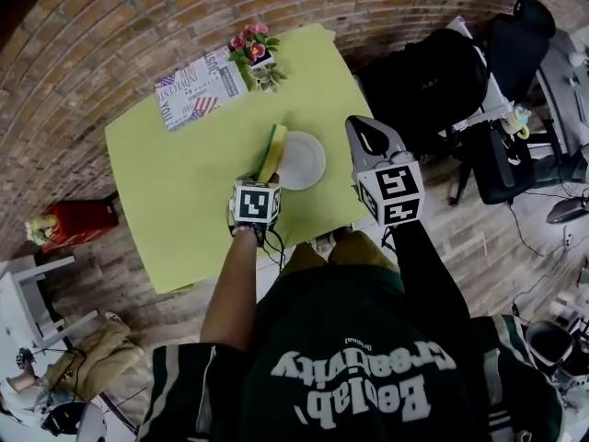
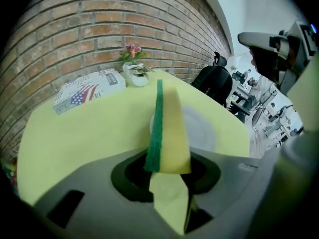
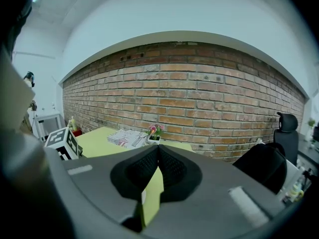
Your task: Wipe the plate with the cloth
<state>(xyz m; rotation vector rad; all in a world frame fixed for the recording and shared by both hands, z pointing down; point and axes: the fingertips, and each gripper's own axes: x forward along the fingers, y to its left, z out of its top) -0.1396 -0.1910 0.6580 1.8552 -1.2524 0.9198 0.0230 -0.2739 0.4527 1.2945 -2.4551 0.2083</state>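
A yellow sponge with a green scouring side (image 1: pixel 271 152) stands on edge, gripped by my left gripper (image 1: pixel 263 177), which is shut on its near end. In the left gripper view the sponge (image 2: pixel 168 126) sticks straight out from the jaws of the left gripper (image 2: pixel 165 169), partly covering the white plate (image 2: pixel 205 129). That plate (image 1: pixel 304 161) lies on the yellow-green table (image 1: pixel 175 173), just right of the sponge. My right gripper (image 1: pixel 370 138) hovers to the right of the plate, raised and shut on nothing. Its pads (image 3: pixel 157 153) meet in the right gripper view.
A flag-printed magazine (image 1: pixel 201 90) and a small pot of pink flowers (image 1: pixel 258 52) sit at the table's far edge against the brick wall. A black office chair (image 1: pixel 431 79) and bags stand to the right. A red box (image 1: pixel 81 219) is on the floor at left.
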